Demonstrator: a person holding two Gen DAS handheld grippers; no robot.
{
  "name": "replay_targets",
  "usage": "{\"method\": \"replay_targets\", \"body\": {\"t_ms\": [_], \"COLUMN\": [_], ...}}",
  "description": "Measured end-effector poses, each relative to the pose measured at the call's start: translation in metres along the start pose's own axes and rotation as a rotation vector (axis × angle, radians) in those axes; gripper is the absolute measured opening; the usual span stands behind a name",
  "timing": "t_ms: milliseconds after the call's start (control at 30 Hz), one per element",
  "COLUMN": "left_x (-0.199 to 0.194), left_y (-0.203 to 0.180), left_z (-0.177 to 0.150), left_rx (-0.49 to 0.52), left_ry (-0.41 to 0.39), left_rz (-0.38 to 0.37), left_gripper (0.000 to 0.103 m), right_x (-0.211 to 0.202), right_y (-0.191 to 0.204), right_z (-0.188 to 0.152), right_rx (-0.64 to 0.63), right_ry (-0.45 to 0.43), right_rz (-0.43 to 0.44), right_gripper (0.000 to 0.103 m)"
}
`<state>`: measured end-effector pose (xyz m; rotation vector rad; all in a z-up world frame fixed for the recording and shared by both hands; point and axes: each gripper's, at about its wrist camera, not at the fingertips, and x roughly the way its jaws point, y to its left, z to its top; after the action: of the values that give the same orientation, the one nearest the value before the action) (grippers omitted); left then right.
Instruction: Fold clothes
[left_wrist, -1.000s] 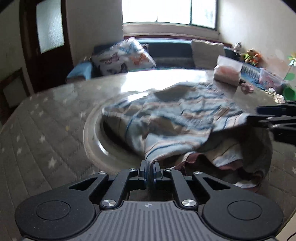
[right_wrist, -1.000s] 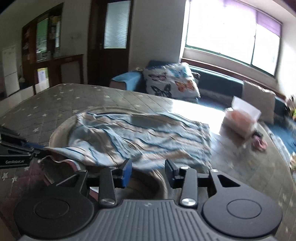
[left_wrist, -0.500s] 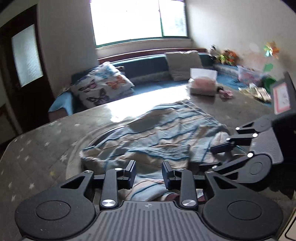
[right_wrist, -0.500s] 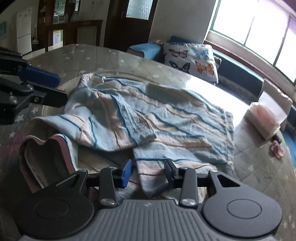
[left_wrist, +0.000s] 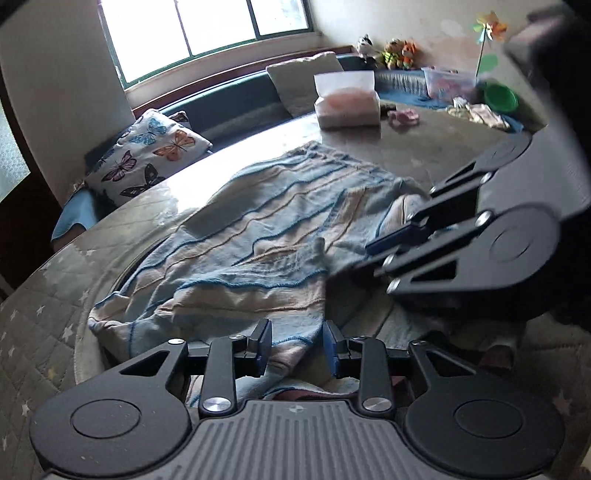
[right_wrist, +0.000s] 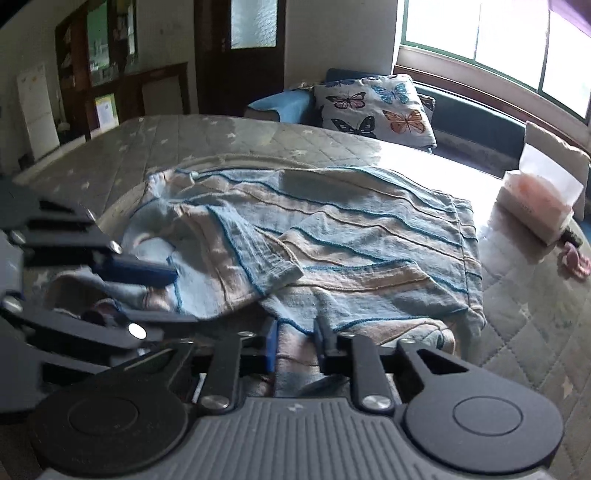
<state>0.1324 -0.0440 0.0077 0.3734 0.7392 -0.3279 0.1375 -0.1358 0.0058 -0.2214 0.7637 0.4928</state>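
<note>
On the quilted table (right_wrist: 258, 140) lies the striped garment (right_wrist: 351, 236), partly folded, long axis running toward two o'clock. Left gripper (left_wrist: 297, 349) and right gripper (right_wrist: 295, 341) gape empty over its near hem.

One blue-and-beige striped knit garment (right_wrist: 332, 236) lies on one round table with a grey quilted, star-printed cover (right_wrist: 177, 147). Two black two-finger grippers are over it, the left gripper (left_wrist: 297, 347) and the right gripper (right_wrist: 295, 345), each with two fingers. One white cushion printed with butterflies (right_wrist: 373, 107) leans on the one dark teal window bench (right_wrist: 476, 118), and one plain beige cushion (left_wrist: 306, 79) sits further along. One clear plastic bag with something pink inside (left_wrist: 347, 105) stands on the table, with one small pink item (left_wrist: 404, 117) beside it. On the far ledge I count three small plush toys (left_wrist: 391, 50), one green bowl (left_wrist: 500, 96) and one paper pinwheel (left_wrist: 491, 29).
</note>
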Motion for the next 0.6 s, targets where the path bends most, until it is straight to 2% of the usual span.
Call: {"method": "replay_targets", "body": {"t_ms": [67,167,267,333,600], "left_x": [0.006,0.01,0.012,0.005,-0.037], "left_y": [-0.001,-0.004,-0.001,0.007,0.051], "left_z": [-0.001,-0.002,-0.002,-0.006,-0.026], "left_rx": [0.006,0.03,0.017,-0.026,-0.246], "left_ry": [0.012,0.01,0.012,0.002,-0.058], "left_rz": [0.007,0.023,0.027,0.049,0.174], "left_gripper": [0.033,0.032,0.018,0.007,0.003], "right_x": [-0.004,-0.01,-0.016,-0.02,-0.05], "right_y": [-0.003,-0.007,-0.014,-0.019,-0.056], "right_z": [0.0,0.0,-0.001,-0.001,-0.016], "right_rx": [0.027,0.055,0.095,0.121,0.256], "right_ry": [-0.016,-0.038,-0.055,-0.065,-0.128], "right_rz": [0.005,0.0,-0.008,-0.02,-0.101], "right_gripper": [0.007,0.005,0.005,0.004,0.004]}}
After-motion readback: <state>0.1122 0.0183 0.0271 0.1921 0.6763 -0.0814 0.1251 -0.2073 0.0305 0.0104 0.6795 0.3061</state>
